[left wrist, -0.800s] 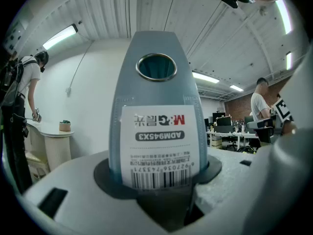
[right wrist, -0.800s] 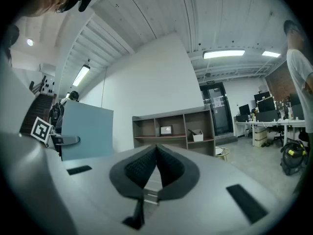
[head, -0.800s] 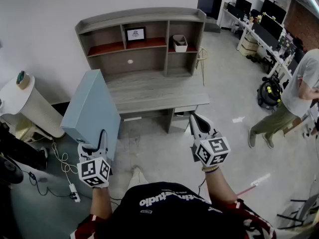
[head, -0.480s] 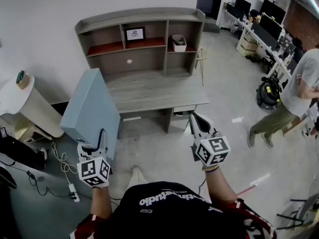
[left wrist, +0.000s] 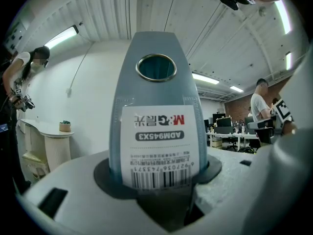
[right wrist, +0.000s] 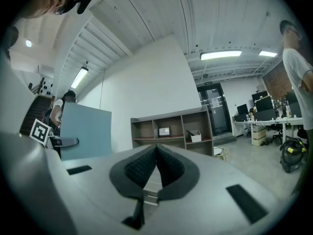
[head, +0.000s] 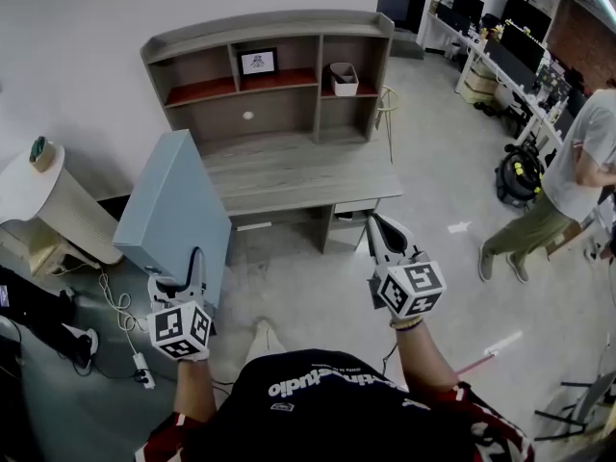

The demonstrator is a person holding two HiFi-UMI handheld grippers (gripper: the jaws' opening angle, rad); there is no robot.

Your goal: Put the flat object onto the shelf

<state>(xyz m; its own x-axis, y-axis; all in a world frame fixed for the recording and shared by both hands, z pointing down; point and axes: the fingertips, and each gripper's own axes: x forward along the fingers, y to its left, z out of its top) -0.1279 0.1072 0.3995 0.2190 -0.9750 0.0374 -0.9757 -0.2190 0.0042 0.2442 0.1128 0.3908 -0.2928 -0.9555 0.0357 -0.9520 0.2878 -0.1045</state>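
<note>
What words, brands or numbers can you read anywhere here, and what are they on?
"M&G" plus Chinese characters, upside down: white label on the blue folder.
"ADM945X3": same label.
Barcode digits below it: too small to trust.
Print on the black shirt, framed picture on the shelf: too blurred to read.

Light-blue binder [head: 173, 215] with white barcode label [left wrist: 155, 146]; grey-brown shelf [head: 279, 114].

R gripper [right wrist: 156, 147] closed, empty, shelf unit [right wrist: 171, 129] ahead
</note>
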